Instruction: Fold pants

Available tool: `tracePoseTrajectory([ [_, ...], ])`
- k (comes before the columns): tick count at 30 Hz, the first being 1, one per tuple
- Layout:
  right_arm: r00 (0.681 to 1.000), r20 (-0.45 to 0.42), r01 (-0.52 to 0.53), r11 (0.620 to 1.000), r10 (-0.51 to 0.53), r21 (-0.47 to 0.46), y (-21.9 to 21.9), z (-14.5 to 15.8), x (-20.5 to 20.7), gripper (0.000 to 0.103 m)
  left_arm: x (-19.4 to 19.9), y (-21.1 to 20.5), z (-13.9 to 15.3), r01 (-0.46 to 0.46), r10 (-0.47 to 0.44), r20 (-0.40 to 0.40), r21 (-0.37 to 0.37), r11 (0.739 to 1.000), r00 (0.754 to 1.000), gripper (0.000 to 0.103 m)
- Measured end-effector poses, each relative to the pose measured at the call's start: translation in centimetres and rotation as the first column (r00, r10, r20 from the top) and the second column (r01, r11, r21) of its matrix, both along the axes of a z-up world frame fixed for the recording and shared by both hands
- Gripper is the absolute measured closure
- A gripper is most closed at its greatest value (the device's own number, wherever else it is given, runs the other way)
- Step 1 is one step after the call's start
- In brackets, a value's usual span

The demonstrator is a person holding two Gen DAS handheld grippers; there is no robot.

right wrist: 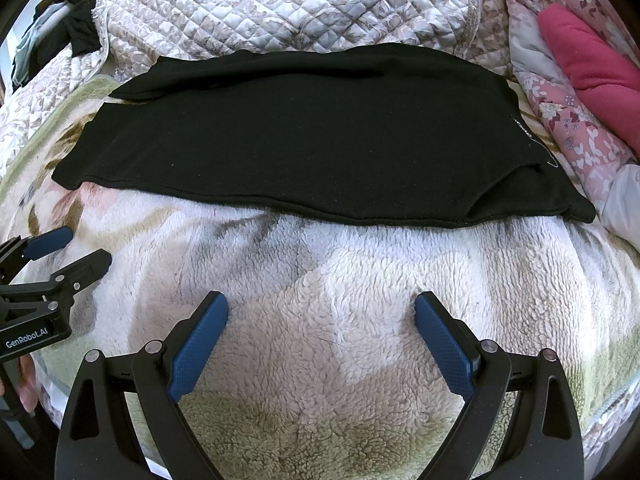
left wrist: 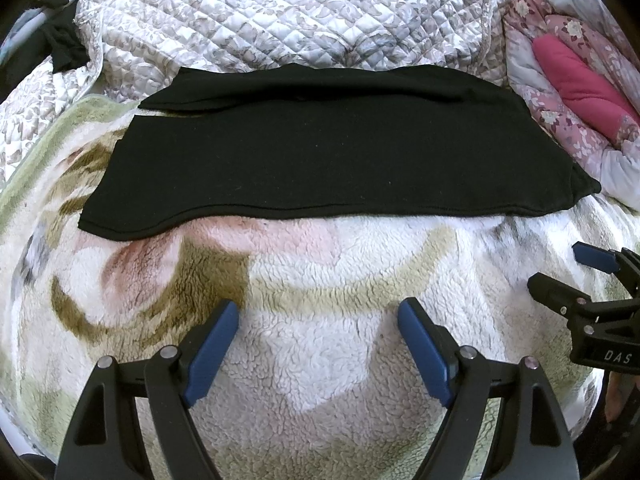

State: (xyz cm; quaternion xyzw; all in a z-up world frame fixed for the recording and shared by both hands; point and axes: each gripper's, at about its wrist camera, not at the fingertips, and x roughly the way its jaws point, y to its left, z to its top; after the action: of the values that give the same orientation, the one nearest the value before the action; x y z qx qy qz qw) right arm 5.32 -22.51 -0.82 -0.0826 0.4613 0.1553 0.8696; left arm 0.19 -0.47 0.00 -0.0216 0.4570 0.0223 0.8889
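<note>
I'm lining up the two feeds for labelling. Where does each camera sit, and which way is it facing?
Left wrist: on the left tongs, looking forward over the fleece blanket at the black pants; its own open blue fingers show, with the right tongs at the right edge.
Right wrist: on the right tongs, facing the same way; the left tongs show at the left edge.
Shared: pants, blanket, quilted cover, pink bedding.

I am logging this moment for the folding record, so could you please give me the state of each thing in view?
Left tool: open, empty, above the blanket.
Right tool: open, empty.
Black pants: lying flat, layered, untouched.
Fleece blanket: spread under the pants.
Quilted cover: rumpled behind the pants.
</note>
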Motion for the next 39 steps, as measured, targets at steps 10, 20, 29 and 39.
tracePoseTrajectory([
  [10,1.000,-0.001,0.000,1.000,0.000,0.001,0.0,0.0,0.0,0.009,0.0,0.0,0.0,0.000,0.000,0.000,0.002,1.000,1.000,0.018],
  [20,1.000,-0.009,-0.002,1.000,0.002,0.005,-0.1,0.0,0.1,0.009,0.0,-0.1,0.0,0.000,0.000,0.001,0.004,1.000,1.000,0.018],
  [29,1.000,-0.017,-0.010,1.000,0.010,0.014,-0.3,0.2,0.1,0.009,-0.1,-0.4,-0.1,0.006,-0.006,0.001,0.002,1.000,1.000,0.018],
  [39,0.999,-0.005,0.042,0.995,-0.042,0.089,-2.2,2.0,0.9,0.009,-0.2,0.0,0.6,0.001,-0.001,0.019,-0.018,1.000,1.000,0.020],
])
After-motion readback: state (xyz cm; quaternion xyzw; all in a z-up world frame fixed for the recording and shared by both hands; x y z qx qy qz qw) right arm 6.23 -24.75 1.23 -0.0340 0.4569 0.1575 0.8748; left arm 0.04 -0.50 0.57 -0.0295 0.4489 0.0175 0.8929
